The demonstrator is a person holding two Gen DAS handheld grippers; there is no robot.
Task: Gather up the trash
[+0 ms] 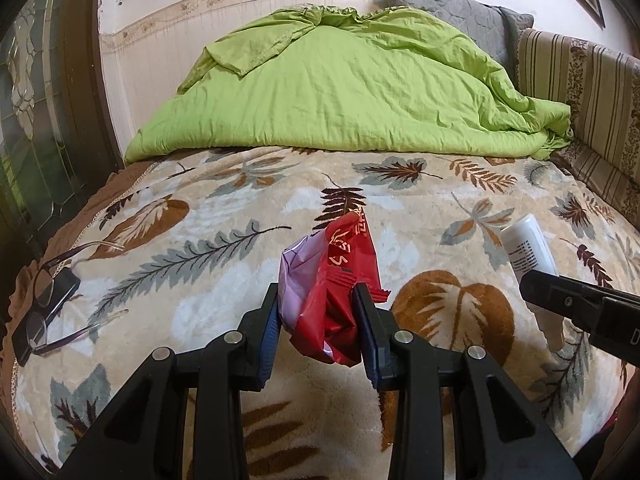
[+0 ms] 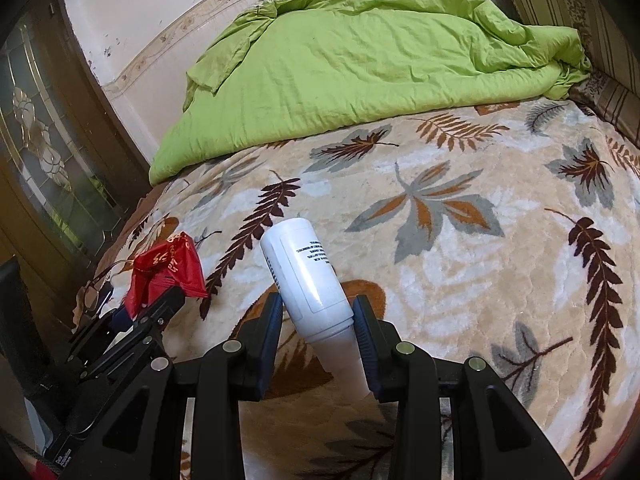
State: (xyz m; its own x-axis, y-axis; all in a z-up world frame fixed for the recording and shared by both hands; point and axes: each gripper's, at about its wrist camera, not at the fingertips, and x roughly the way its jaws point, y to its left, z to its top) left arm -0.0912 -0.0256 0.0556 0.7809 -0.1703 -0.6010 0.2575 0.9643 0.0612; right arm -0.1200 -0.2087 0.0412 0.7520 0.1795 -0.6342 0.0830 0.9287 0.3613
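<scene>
We look over a bed covered by a beige leaf-patterned plush blanket point(image 1: 400, 208), with a crumpled lime-green quilt point(image 1: 340, 88) heaped at its far end. Near the bed's left edge lie dark-framed eyeglasses point(image 1: 44, 300). Our right gripper point(image 2: 318, 316) has its jaws closed partway around a white plastic bottle with a printed label point(image 2: 308, 276), pads touching both sides. Our left gripper point(image 1: 316, 308) pinches a crumpled red foil snack wrapper point(image 1: 336, 280) above the blanket.
</scene>
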